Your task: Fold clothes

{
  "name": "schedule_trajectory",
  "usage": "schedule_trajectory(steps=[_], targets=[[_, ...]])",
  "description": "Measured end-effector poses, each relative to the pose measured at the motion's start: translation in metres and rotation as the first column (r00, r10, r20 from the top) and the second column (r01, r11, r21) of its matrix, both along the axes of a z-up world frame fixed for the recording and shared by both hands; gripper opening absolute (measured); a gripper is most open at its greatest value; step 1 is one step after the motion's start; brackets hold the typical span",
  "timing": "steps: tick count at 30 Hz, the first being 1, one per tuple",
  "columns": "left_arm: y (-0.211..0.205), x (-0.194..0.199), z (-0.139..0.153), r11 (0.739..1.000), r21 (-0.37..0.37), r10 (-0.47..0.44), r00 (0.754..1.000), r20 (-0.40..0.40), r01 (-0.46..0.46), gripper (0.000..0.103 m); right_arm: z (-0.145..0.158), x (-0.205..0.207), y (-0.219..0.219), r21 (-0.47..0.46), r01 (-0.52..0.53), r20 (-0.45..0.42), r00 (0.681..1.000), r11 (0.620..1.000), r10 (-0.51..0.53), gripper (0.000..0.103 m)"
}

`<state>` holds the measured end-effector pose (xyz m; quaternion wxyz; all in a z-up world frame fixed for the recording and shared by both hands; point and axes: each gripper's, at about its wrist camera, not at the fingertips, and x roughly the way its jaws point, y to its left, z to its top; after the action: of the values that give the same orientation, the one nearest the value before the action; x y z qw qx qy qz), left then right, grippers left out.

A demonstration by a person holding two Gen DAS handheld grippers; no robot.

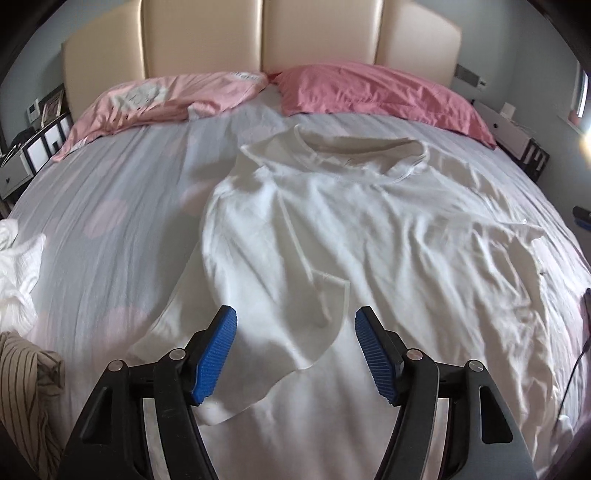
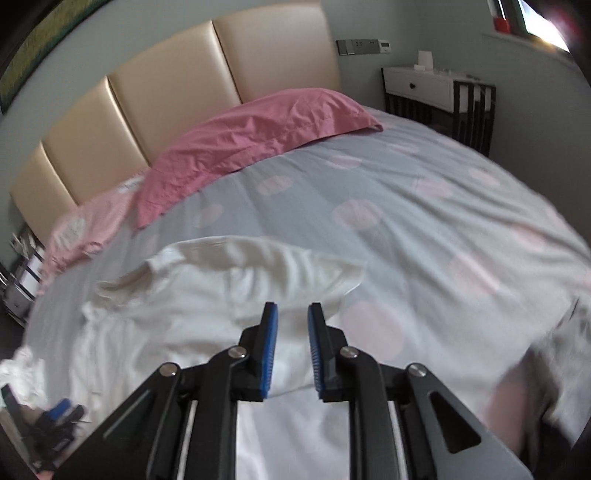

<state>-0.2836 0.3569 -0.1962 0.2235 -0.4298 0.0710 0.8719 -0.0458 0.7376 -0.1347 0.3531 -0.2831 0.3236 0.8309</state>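
Left gripper (image 1: 295, 326): jaws spread wide, blue pads (image 1: 216, 356) clear of any cloth, nothing held. It is held above the near part of a white T-shirt (image 1: 369, 229).

Right gripper (image 2: 292, 325): jaws parted by a narrow gap, nothing seen between the pads; it is held over the shirt's shoulder area. This view is blurred.

The T-shirt is spread on the bed (image 1: 110, 184), collar toward the headboard (image 1: 258, 33). 1 sleeve is seen folded inward across the body; the other side is rumpled, its sleeve lying outward.

The bed is covered by a grey sheet with pale pink dots. 2 pillows are set against the headboard: a light pink pillow (image 1: 166, 99) and a darker pink pillow (image 1: 369, 88).

A crumpled white garment (image 1: 14, 266) and a striped garment (image 1: 26, 387) are noted at the left edge of the bed. A nightstand (image 2: 424, 86) stands beside the bed.
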Motion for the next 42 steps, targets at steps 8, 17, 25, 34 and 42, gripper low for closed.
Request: schedule_trajectory(steps=[8, 17, 25, 34, 42], targets=[[-0.036, -0.009, -0.006, 0.988, -0.006, 0.154, 0.983, 0.101, -0.154, 0.068, -0.030, -0.025, -0.028, -0.036, -0.095, -0.011, 0.995, 0.995, 0.094, 0.019], [-0.017, -0.007, -0.012, 0.992, 0.021, 0.118, 0.984, 0.134, -0.122, 0.043, -0.031, -0.035, -0.037, -0.027, -0.165, -0.034, 0.986, 0.986, 0.164, 0.019], [-0.010, -0.017, 0.008, 0.997, -0.034, 0.074, 0.996, 0.047, -0.073, 0.006, -0.024, -0.033, -0.035, 0.022, -0.156, -0.027, 0.987, 0.987, 0.157, 0.019], [-0.100, -0.119, 0.045, 0.965, -0.064, 0.255, 0.967, 0.020, -0.253, 0.005, -0.032, -0.037, -0.025, 0.006, -0.153, -0.012, 0.988, 0.988, 0.153, 0.019], [-0.173, -0.177, 0.006, 0.905, -0.097, 0.425, 0.896, 0.130, -0.415, 0.009, -0.043, -0.041, -0.017, -0.010, -0.148, 0.024, 0.989, 0.989, 0.149, 0.019]])
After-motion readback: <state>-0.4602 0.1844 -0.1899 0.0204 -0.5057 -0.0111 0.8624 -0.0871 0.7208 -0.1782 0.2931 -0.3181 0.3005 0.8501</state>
